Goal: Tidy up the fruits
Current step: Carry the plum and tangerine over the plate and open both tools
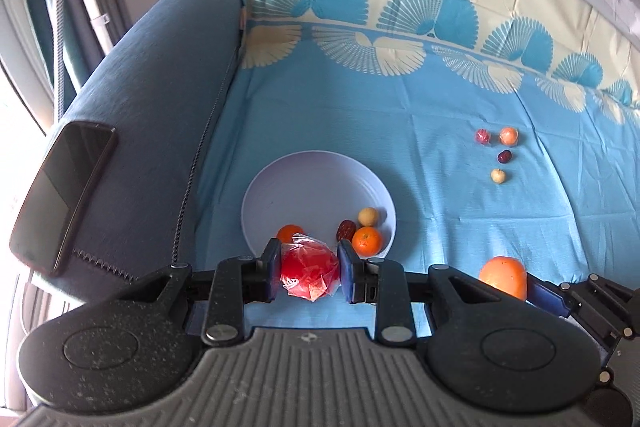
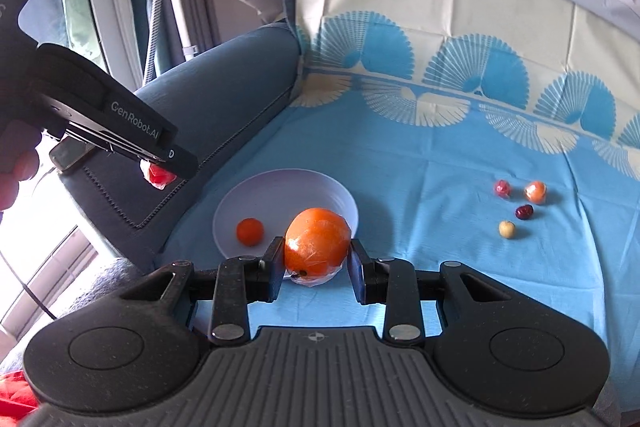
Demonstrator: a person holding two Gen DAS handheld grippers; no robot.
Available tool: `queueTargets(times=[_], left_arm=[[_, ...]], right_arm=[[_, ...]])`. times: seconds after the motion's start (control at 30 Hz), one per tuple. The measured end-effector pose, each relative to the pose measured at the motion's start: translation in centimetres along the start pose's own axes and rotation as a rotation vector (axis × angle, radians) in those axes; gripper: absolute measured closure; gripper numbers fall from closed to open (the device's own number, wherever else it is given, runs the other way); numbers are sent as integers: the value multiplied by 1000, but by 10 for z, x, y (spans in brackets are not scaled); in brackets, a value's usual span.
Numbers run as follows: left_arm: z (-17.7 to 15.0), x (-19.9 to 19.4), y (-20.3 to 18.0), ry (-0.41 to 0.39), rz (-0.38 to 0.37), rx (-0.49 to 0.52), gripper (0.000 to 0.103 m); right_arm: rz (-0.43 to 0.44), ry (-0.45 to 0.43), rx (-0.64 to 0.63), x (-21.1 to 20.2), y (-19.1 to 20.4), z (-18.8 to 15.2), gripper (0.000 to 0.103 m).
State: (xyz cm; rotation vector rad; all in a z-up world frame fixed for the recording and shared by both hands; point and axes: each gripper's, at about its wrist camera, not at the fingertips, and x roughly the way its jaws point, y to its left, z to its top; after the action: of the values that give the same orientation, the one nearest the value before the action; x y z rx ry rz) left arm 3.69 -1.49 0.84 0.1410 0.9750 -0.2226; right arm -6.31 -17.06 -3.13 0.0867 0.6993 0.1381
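My left gripper (image 1: 308,273) is shut on a red fruit in clear wrap (image 1: 308,273), held above the near rim of a white bowl (image 1: 312,183). In the bowl lie two small oranges (image 1: 367,240), a dark red date (image 1: 345,230) and a pale round fruit (image 1: 368,216). My right gripper (image 2: 316,259) is shut on a large wrapped orange (image 2: 317,242), over the bowl's (image 2: 280,187) near edge; one small orange (image 2: 249,231) shows inside. That large orange (image 1: 503,275) also appears at the lower right of the left wrist view. The left gripper's body (image 2: 120,123) enters the right wrist view at the left.
Four small fruits (image 1: 498,155) lie in a cluster on the blue patterned cloth (image 1: 440,211) to the right of the bowl; the same cluster (image 2: 520,207) shows in the right wrist view. A dark phone (image 1: 60,195) rests on the blue sofa armrest (image 1: 160,107) at left. A window lies beyond it.
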Motion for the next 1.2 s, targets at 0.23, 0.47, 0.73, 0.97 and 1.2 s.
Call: queueTargets(times=[0.23,0.47,0.73,0.97,1.2], left_arm=[[-3,-6,12,-14,-7,-34,71],[1,2,10,-9,-9,-22,71],[10,21,9,7,-4,-13,71],[22,50,11,37,-7,-14,71],[34,90,24,83,-14,-37,71]], right_arm=[[-6,-2,-36,-4,12,3,68],[2,13,-48,3,14,3,68],[-2,39,-39,20,8,5,68],[-13,48,-75,47,11,10,68],[-11,97,-95,88,7,16,68]])
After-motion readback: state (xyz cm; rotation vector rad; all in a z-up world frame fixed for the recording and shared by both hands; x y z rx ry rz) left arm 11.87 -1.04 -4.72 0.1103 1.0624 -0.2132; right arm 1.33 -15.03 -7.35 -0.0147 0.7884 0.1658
